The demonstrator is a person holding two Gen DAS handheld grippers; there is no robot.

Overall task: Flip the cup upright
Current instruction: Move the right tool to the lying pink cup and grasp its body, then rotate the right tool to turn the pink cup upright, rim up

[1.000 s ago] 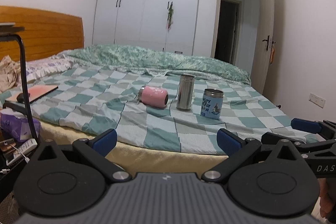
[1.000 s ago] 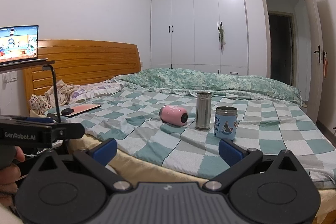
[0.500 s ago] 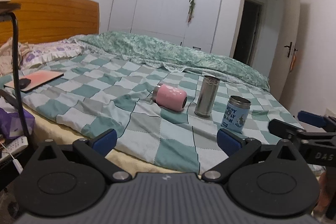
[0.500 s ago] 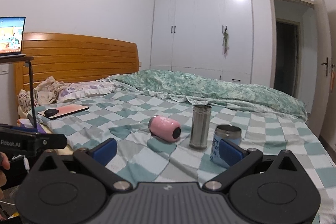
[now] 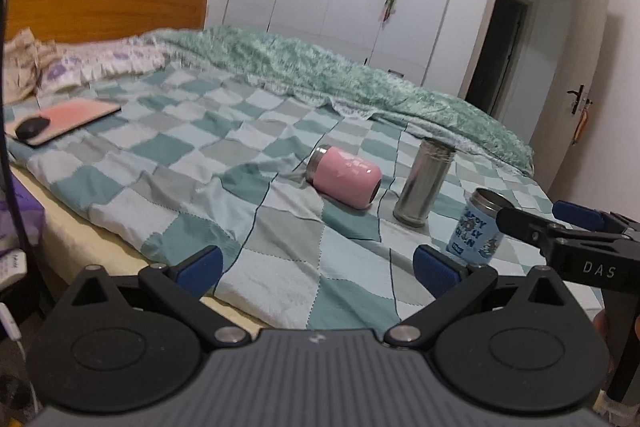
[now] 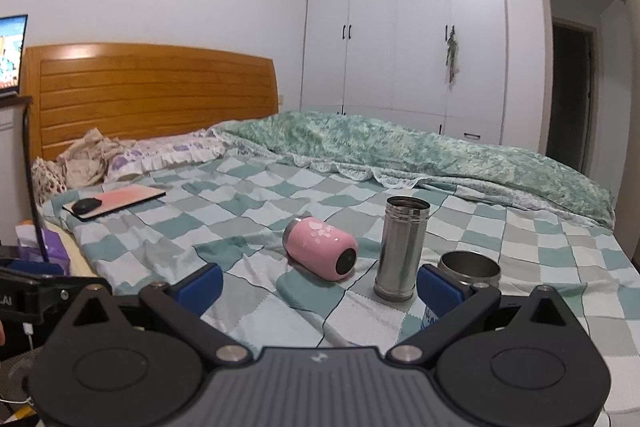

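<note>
Pink cup [image 6: 320, 251] lies sideways, beyond the spread right tool [image 6: 319, 286].

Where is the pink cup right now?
The pink cup lies on its side on the checked bedspread, near the middle of both views, just left of the upright steel tumbler.

We see our left gripper [image 5: 318, 261] spread wide at frame bottom, empty. Mid-frame on the checkered blanket [image 5: 200, 167], pink cup [image 5: 345, 182] lies sideways; steel tumbler [image 5: 423, 182] and blue printed cup [image 5: 476, 227] upright to its right. Right gripper [image 5: 540, 223] at right edge.
</note>
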